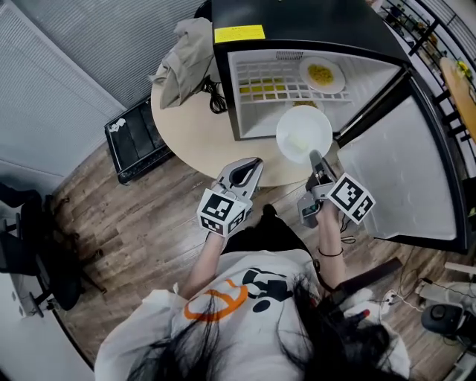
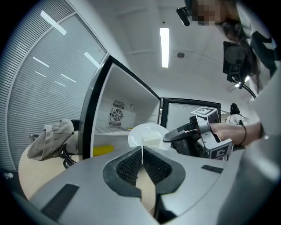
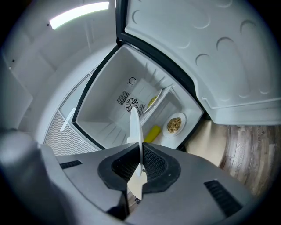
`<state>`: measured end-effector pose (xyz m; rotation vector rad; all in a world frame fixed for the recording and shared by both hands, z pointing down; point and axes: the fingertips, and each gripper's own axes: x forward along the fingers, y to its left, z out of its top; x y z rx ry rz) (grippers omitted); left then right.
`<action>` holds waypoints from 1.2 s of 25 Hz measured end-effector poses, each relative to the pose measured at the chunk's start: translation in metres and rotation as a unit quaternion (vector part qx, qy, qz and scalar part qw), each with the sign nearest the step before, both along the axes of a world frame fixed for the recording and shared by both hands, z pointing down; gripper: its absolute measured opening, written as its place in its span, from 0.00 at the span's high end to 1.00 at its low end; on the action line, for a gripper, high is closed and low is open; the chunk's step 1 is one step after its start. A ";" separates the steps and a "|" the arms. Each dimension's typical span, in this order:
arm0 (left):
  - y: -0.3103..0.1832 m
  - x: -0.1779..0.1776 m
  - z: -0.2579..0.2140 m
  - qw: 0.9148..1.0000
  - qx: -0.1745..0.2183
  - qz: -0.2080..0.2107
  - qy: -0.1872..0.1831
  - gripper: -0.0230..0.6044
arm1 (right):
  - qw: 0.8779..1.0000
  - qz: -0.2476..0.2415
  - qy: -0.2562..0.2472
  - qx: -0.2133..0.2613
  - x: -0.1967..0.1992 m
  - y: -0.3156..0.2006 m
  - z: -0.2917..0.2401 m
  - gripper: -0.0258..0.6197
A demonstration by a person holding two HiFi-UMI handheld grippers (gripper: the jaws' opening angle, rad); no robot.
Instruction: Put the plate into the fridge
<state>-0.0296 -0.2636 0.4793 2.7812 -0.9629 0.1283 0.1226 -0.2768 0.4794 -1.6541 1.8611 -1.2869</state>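
My right tongs (image 1: 315, 158) are clamped on the near rim of the plate (image 1: 303, 134). The plate sticks straight out ahead of them, face level, with a pale block lying on it. Seen along the jaws, it is a thin edge between the pads, and beyond its far rim lies the open fridge (image 1: 312, 18). I judge the next move to be a plain push forward along the tongs' own line, since the plate's far edge is already about at the mouth. A food plate (image 1: 323, 74) sits deeper inside, ahead and slightly right, so I would set mine down short of it. The door (image 1: 405, 175) stands open on the right, off that line. My left tongs (image 1: 247, 173) are pressed together on nothing, left of the plate and apart from it.
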 end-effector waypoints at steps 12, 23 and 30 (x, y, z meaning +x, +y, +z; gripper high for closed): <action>-0.043 0.009 -0.011 0.999 0.019 -0.050 0.001 0.94 | 0.997 -0.067 -0.006 0.034 -0.006 -0.074 -0.030 0.92; -0.061 -0.002 -0.015 0.996 0.023 -0.092 -0.002 0.94 | 0.993 -0.109 -0.011 0.034 -0.026 -0.126 -0.030 0.92; -0.068 -0.010 -0.014 0.994 0.016 -0.105 -0.005 0.94 | 0.993 -0.115 -0.009 0.030 -0.040 -0.154 -0.025 0.92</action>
